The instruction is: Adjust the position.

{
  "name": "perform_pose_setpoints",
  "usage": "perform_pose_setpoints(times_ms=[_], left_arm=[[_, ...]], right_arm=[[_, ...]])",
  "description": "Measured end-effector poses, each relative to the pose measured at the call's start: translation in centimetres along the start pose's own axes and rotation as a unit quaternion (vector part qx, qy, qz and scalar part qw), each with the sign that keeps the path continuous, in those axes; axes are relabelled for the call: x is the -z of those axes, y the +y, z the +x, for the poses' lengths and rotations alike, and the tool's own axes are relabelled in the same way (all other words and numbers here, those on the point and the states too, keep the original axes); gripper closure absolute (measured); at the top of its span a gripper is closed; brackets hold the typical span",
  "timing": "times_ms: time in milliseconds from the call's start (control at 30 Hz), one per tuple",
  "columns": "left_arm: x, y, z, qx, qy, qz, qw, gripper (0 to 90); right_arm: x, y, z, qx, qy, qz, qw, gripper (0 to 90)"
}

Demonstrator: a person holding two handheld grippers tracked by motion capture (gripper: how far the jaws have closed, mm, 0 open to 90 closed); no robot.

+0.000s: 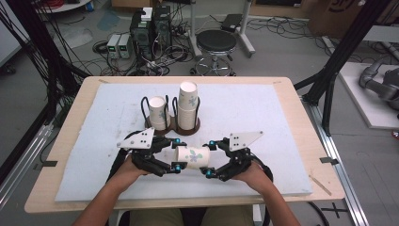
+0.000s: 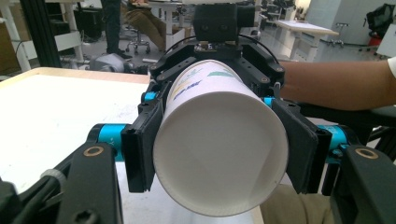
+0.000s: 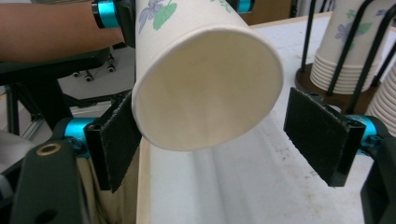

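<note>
While your left gripper (image 1: 175, 153) clamps the empty paper cup (image 1: 193, 157) near the table's (image 1: 70, 122) front edge, your right gripper (image 1: 210, 158) stands open around it; stacked cups (image 1: 188, 106) fill the holder (image 1: 172, 126) behind.

the paper cup's (image 3: 205, 88) printed side is cut off, seemingly floral.

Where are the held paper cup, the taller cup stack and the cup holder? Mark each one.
paper cup (image 1: 194, 157), high view, on its printed side wall.
taller cup stack (image 1: 188, 101), high view, on the top cup's wall.
cup holder (image 1: 173, 125), high view, on its brown base between the stacks.
</note>
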State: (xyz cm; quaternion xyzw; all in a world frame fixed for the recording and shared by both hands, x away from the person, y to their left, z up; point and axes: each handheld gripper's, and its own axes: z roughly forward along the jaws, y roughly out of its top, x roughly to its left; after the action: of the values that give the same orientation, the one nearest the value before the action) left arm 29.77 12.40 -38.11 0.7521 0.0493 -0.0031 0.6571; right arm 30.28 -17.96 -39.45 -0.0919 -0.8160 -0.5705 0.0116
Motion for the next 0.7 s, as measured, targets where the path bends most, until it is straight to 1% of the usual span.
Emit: perform_pose_setpoints(times_ms=[67, 100, 133, 200, 233, 267, 333, 367, 533, 567, 600, 633, 667, 700], left_arm=[[0.00, 0.02, 0.02, -0.002, -0.003, -0.002, 1.0000, 37.1], [-0.01, 0.01, 0.02, -0.003, -0.003, -0.002, 1.0000, 37.1], [-0.01, 0.00, 0.03, -0.004, -0.005, -0.001, 1.0000, 37.1], [-0.05, -0.02, -0.01, -0.003, -0.005, -0.002, 1.0000, 37.1], [-0.05, -0.01, 0.00, -0.004, -0.006, -0.003, 1.0000, 37.1], [-0.03, -0.01, 0.02, -0.005, -0.006, -0.004, 1.0000, 37.1], [-0.02, 0.00, 0.00, -0.007, -0.006, -0.004, 0.9999, 37.2], [-0.01, -0.01, -0.02, -0.007, -0.006, -0.005, 0.9999, 37.2], [0.09, -0.15, -0.06, -0.004, -0.003, -0.007, 1.0000, 37.1], [0.09, -0.18, -0.07, -0.004, 0.000, -0.005, 1.0000, 37.0], [0.06, -0.21, -0.11, 0.000, 0.002, -0.002, 1.0000, 37.0], [0.01, -0.24, -0.16, 0.002, 0.005, 0.005, 1.0000, 35.6], [-0.11, -0.28, -0.26, 0.004, 0.009, 0.014, 0.9999, 35.6], [-0.28, -0.31, -0.36, 0.011, 0.017, 0.024, 0.9995, 31.3]], right_arm=[[-0.06, 0.00, -0.04, 0.003, 0.009, -0.006, 0.9999, 21.2], [-0.07, 0.02, -0.07, 0.006, 0.012, -0.009, 0.9999, 23.2], [-0.05, 0.03, -0.04, 0.005, 0.020, -0.013, 0.9997, 25.4], [0.01, 0.07, -0.09, 0.009, 0.024, -0.024, 0.9994, 27.9], [0.01, 0.07, -0.09, 0.009, 0.024, -0.024, 0.9994, 27.9], [0.04, 0.03, -0.08, 0.004, 0.030, -0.028, 0.9991, 28.9], [0.06, -0.01, -0.14, 0.004, 0.027, -0.032, 0.9991, 29.2], [0.06, -0.05, -0.13, 0.002, 0.032, -0.032, 0.9990, 29.8], [0.12, -0.11, -0.15, -0.010, 0.036, -0.039, 0.9985, 32.5], [0.15, -0.10, -0.16, -0.011, 0.036, -0.039, 0.9985, 32.7], [0.19, -0.11, -0.21, -0.014, 0.035, -0.038, 0.9986, 33.3], [0.26, -0.13, -0.30, -0.019, 0.038, -0.037, 0.9984, 33.4], [0.26, -0.13, -0.30, -0.019, 0.038, -0.037, 0.9984, 33.4], [0.28, -0.11, -0.35, -0.018, 0.038, -0.038, 0.9984, 33.4]])
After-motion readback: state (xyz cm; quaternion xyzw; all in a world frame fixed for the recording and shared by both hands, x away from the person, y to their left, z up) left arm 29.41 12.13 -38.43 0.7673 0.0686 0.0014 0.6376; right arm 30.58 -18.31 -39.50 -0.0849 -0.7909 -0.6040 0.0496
